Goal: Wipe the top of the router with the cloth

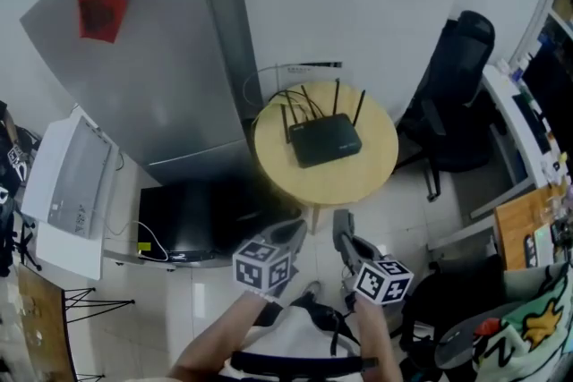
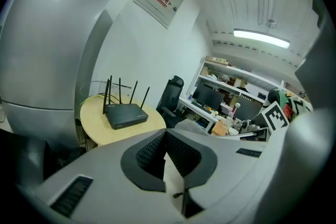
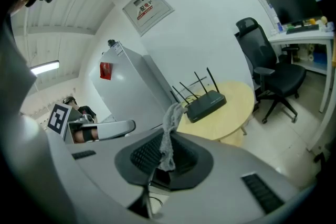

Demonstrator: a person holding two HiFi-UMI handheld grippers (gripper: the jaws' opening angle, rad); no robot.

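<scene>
L gripper sits low, nearest the person, fingers clenched pad to pad w/ nothing btwn them. R gripper is just beside it, its fingers grasping the cloth. That's a thin grey strip pinched near one end, the rest poking out past the tips. Both grippers are short of the bench, not over it.

Further out, L to R: fridge stands close against the bench. Router lies flat about mid-bench, black, four antennas up along its far edge, cables trailing off behind. Chair is off to the right.

Handling, as I judge it: cloth is light, soft and limp, so it'll prob. bunch under the tips. Lay it flat on the lid & drag, don't poke. Only a little of it is gripped, so it could pull free if it snags.

Router looks like light hard plastic on a smooth top, so it likely skids when wiped. Steady it w/ the L gripper at the near edge or a side of the case. Avoid the antennas: thin, prob. hinged, easy to knock. Keep strokes clear of antennas & cables.
</scene>
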